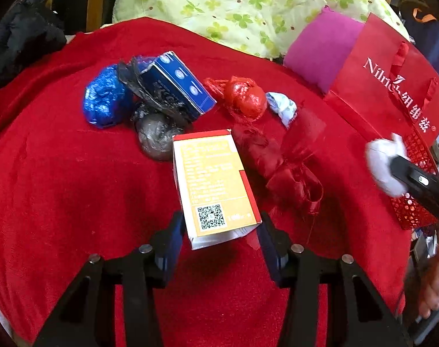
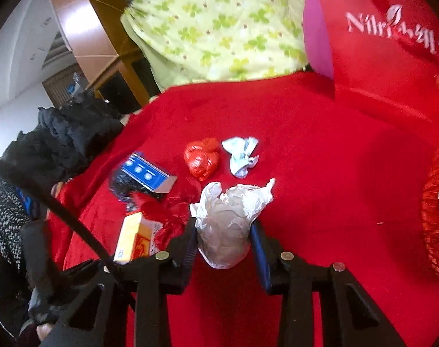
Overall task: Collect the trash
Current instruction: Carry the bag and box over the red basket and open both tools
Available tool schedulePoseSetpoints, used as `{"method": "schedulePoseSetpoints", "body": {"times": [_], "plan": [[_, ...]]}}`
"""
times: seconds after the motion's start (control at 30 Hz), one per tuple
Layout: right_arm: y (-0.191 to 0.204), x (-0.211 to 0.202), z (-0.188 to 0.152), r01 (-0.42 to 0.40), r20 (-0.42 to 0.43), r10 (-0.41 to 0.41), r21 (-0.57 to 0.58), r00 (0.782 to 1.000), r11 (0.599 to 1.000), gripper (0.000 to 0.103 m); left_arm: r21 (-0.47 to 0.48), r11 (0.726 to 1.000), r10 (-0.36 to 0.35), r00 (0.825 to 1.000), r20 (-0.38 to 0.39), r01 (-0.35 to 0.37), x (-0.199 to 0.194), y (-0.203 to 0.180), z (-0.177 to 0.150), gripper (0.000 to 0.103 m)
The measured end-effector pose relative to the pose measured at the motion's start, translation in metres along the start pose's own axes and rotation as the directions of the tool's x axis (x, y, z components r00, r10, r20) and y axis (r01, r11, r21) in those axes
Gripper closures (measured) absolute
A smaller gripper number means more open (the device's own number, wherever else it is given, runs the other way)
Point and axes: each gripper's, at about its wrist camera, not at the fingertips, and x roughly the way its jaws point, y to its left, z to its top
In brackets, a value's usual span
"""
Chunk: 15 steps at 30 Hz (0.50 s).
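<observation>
On the red plush cloth point(image 1: 60, 173) the trash lies in a loose cluster. From the left come a crumpled blue foil ball point(image 1: 105, 99), a dented dark-blue cardboard carton point(image 1: 177, 84) and a grey plastic wad point(image 1: 155, 137). Next is the orange-and-white cardboard box point(image 1: 213, 185); the left gripper point(image 1: 219, 231) stands spread around its near end, not visibly pressing it. The box looks light and stiff, best pinched across its narrow sides. Further right lie a red foil lump point(image 1: 245, 98) and a pale crumpled tissue point(image 1: 283, 105). The right gripper point(image 2: 223, 231) is clenched on a crumpled white paper wad point(image 2: 231, 211), soft and featherlight. At far right, a red woven mesh basket point(image 2: 437, 217) shows one whitish scrap inside.
</observation>
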Motion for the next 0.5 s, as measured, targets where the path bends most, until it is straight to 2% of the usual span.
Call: {"method": "schedulePoseSetpoints", "body": {"times": [0.07, 0.17, 0.27, 0.5], "plan": [[0.004, -0.013, -0.005, -0.006, 0.024, 0.006, 0.0, 1.0, 1.0, 0.065, -0.009, 1.0, -0.001, 0.999, 0.032, 0.001, -0.011, -0.001, 0.0, 0.052], [0.008, -0.027, -0.012, -0.014, 0.043, 0.014, -0.007, 0.999, 1.0, 0.065, 0.028, 0.999, 0.02, 0.996, 0.089, -0.022, -0.033, -0.011, 0.001, 0.052], [0.011, -0.036, -0.014, -0.02, 0.06, 0.021, -0.02, 0.998, 1.0, 0.065, 0.042, 0.999, 0.006, 0.989, 0.147, -0.012, -0.06, -0.021, 0.004, 0.052], [0.014, -0.075, -0.009, -0.046, 0.138, 0.049, -0.019, 0.989, 0.999, 0.065, 0.135, 0.988, 0.033, 0.962, 0.27, -0.072, -0.117, -0.066, 0.02, 0.052]]}}
